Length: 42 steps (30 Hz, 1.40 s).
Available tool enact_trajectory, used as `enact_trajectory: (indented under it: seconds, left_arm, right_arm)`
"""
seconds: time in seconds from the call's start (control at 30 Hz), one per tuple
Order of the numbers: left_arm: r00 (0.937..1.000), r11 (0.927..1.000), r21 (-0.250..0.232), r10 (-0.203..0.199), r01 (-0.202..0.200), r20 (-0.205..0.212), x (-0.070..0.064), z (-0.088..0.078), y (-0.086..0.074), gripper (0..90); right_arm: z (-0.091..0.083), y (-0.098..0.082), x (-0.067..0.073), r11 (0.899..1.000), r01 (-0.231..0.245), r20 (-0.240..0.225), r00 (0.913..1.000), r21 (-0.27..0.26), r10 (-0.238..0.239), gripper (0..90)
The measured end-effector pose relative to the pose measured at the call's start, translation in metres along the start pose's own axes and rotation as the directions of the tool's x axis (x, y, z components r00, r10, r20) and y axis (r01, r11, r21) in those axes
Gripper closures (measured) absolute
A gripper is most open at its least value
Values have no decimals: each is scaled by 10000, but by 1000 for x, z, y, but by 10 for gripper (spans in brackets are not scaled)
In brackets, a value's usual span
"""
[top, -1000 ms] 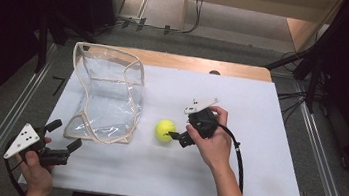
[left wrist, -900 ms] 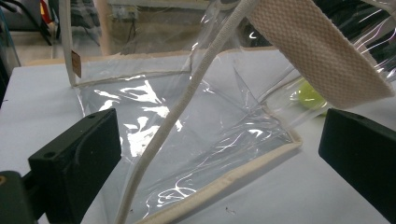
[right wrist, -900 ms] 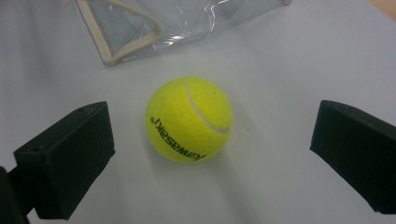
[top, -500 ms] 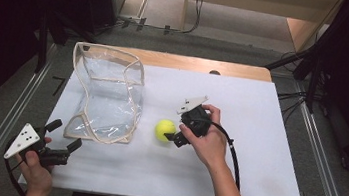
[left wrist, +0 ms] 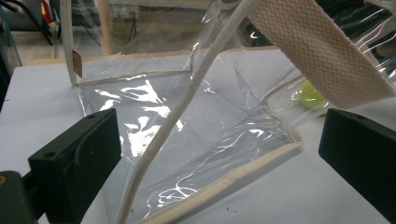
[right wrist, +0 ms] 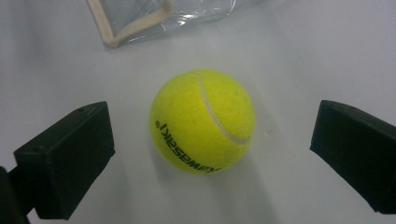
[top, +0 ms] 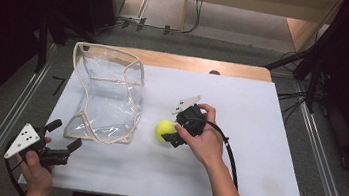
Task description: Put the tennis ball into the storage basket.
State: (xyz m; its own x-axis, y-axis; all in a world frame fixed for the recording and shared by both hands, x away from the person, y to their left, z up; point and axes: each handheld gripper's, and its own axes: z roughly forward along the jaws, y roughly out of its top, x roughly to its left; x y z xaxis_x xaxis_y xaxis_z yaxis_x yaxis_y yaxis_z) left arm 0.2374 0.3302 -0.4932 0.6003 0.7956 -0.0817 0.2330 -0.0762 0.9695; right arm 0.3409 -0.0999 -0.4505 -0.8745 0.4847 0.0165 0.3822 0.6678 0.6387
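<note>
**Closing on the ball**

The right gripper [right wrist: 205, 154] has its fingers apart — the tennis ball [right wrist: 203, 120] sits between them on the tabletop [top: 258, 138], untouched. Centre it, then squeeze evenly. The left gripper [top: 64, 137] waits, fingers spread, facing the clear bag [left wrist: 196, 140].

white table [top: 258, 138] with tennis ball [top: 164, 129], clear bag [top: 107, 95]

both tools [top: 64, 138] [top: 170, 132] wide apart
</note>
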Motion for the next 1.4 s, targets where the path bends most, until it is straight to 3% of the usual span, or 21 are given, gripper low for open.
enact_trajectory:
  seconds: [0.73,1.2,1.23,1.37,1.4]
  left_arm:
    - [10000,10000,-26,-9,9,41,0,0,0,0]
    - [10000,10000,-25,-12,12,62,0,0,0,0]
    - [10000,10000,-25,-9,9,57,0,0,0,0]
    - [10000,10000,-27,-11,11,64,1,0,0,0]
    - [10000,10000,-28,-10,10,63,1,0,0,0]
  right_arm:
    - [24,9,3,9946,420,-319,9987,949,-391,0]
    - [34,9,2,9886,290,-392,9990,1474,-234,0]
    - [36,8,3,9885,265,-355,9991,1489,-214,45]
    - [38,8,2,9890,378,-351,9988,1428,-331,45]
    - [40,8,2,9882,174,-457,9989,1522,-106,45]
